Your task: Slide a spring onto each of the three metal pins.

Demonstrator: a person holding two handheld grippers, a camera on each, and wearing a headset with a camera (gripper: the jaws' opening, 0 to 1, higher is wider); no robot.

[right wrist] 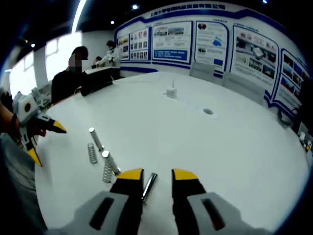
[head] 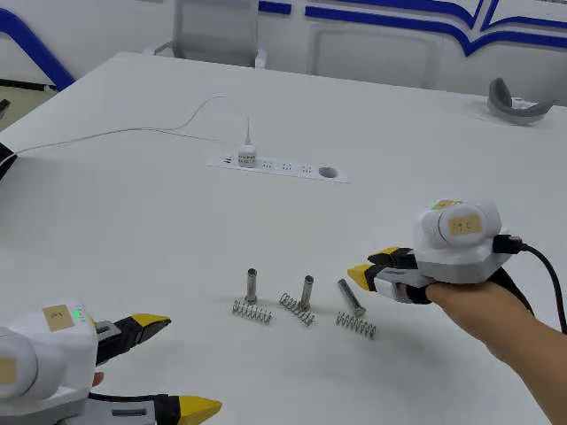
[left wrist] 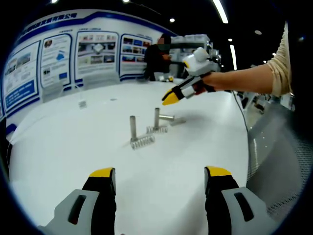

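Note:
Two metal pins [head: 252,285] [head: 306,290] stand upright on the white table [head: 133,204]. A third pin [head: 351,297] lies tipped over to their right. One spring lies flat before each: left spring [head: 252,311], middle spring [head: 297,309], right spring [head: 355,325]. My right gripper [head: 365,268] hovers open just right of the fallen pin. In the right gripper view that fallen pin [right wrist: 149,185] shows below the gap between the open jaws of the right gripper [right wrist: 157,175]. My left gripper [head: 177,367] is open at the near left, holding nothing; in the left gripper view it [left wrist: 160,174] faces the pins [left wrist: 132,128] from a distance.
A white power strip [head: 275,166] with a plugged charger [head: 246,158] and its cable lies mid-table. A grey curved object [head: 518,102] rests at the far right, and a chair [head: 217,31] stands behind the table. People are at another table [right wrist: 78,73].

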